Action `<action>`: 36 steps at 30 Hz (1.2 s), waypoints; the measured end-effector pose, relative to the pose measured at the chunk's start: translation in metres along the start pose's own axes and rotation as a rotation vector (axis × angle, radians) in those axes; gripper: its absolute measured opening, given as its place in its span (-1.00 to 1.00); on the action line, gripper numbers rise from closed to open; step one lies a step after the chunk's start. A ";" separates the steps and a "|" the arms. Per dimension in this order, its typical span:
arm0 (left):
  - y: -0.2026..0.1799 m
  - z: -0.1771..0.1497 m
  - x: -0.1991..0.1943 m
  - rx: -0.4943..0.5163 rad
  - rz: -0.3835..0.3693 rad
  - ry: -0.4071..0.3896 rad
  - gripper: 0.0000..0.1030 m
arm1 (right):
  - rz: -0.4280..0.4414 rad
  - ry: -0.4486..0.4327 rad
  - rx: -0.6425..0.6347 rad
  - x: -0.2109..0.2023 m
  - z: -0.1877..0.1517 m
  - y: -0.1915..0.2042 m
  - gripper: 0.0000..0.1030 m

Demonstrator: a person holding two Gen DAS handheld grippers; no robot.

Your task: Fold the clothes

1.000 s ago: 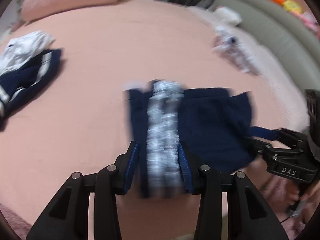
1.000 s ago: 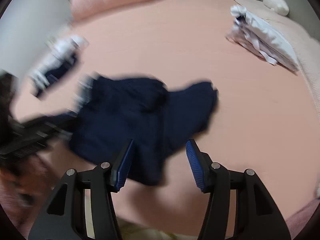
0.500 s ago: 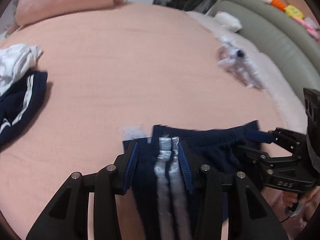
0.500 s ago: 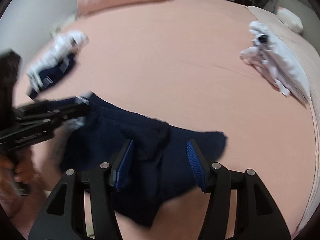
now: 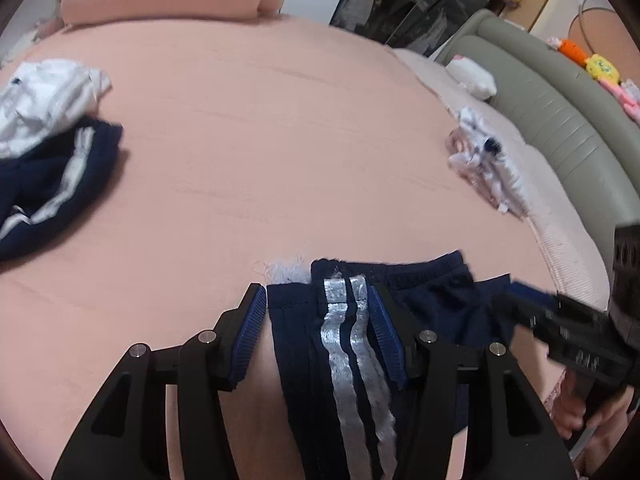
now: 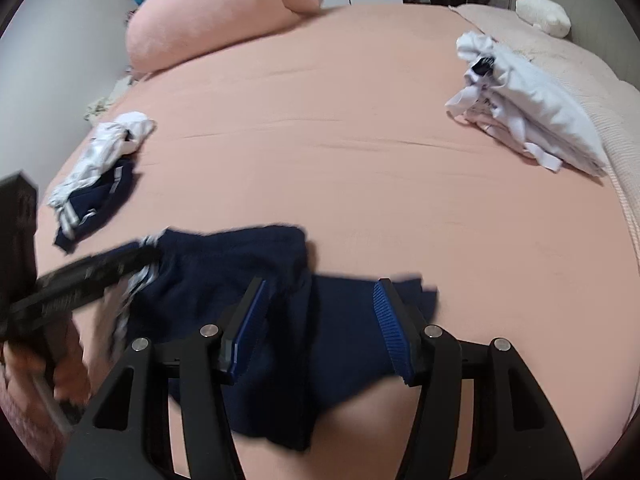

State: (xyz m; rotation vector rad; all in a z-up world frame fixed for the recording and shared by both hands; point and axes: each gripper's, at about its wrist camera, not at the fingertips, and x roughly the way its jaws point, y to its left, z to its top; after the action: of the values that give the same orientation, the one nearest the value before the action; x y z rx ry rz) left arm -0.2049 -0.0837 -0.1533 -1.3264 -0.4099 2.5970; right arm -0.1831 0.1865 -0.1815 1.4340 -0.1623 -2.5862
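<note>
Navy shorts with silver side stripes (image 5: 344, 344) lie near the front edge of the pink bed (image 5: 280, 140). My left gripper (image 5: 316, 296) stands over their striped side. Its jaws are opening, with the cloth between them. The left pad is clear of the cloth and the right pad sits at the stripe's edge. In the right wrist view the plain navy side of the shorts (image 6: 320, 320) lies spread under my right gripper (image 6: 322, 286), whose jaws stand apart without pinching it. Each view shows the other gripper, blurred, at the side: the right gripper (image 5: 560, 320) and the left gripper (image 6: 120, 264).
A loose heap of white and navy clothes (image 5: 52, 140) (image 6: 100, 168) lies at the left of the bed. A folded white stack (image 5: 484, 164) (image 6: 528, 108) sits at the right edge. A pink pillow (image 6: 216, 20) is at the back, a grey-green padded frame (image 5: 560, 120) on the right.
Both grippers drew back towards the bed's front edge, taking the shorts along. The left jaws widened away from the striped cloth.
</note>
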 end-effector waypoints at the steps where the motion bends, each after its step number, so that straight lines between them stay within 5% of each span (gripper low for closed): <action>1: 0.003 -0.004 -0.008 -0.015 -0.009 0.000 0.06 | -0.004 0.011 0.002 -0.002 -0.006 0.000 0.13; 6: 0.010 -0.037 -0.027 -0.031 -0.036 0.091 0.06 | -0.063 0.090 -0.039 0.004 -0.039 0.006 0.14; 10: 0.004 -0.063 -0.021 0.082 0.149 0.162 0.10 | -0.104 0.090 -0.081 0.002 -0.056 0.007 0.17; 14: 0.023 -0.056 -0.035 0.010 0.215 0.080 0.07 | -0.115 0.110 -0.079 -0.007 -0.062 0.000 0.22; 20: 0.022 -0.065 -0.036 -0.082 -0.038 0.067 0.07 | -0.036 0.046 0.015 -0.027 -0.073 -0.010 0.23; 23: -0.001 -0.073 -0.022 0.016 -0.023 0.097 0.07 | -0.010 0.041 0.030 -0.026 -0.069 -0.001 0.22; 24: -0.007 -0.076 -0.011 0.059 0.040 0.130 0.07 | -0.001 0.040 0.035 -0.025 -0.068 0.002 0.22; 28: -0.004 -0.083 -0.015 0.047 0.086 0.120 0.09 | -0.180 0.084 -0.021 -0.033 -0.067 0.005 0.22; 32: 0.015 -0.084 -0.026 -0.037 0.056 0.098 0.09 | -0.235 0.132 0.054 -0.041 -0.063 -0.017 0.22; 36: 0.018 -0.087 -0.025 -0.068 -0.057 0.112 0.09 | -0.137 0.093 0.129 -0.046 -0.056 -0.021 0.22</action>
State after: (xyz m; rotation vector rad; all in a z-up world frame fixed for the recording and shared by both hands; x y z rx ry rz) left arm -0.1204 -0.0944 -0.1891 -1.4522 -0.5132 2.4684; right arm -0.1135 0.2160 -0.1767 1.6626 -0.2303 -2.6524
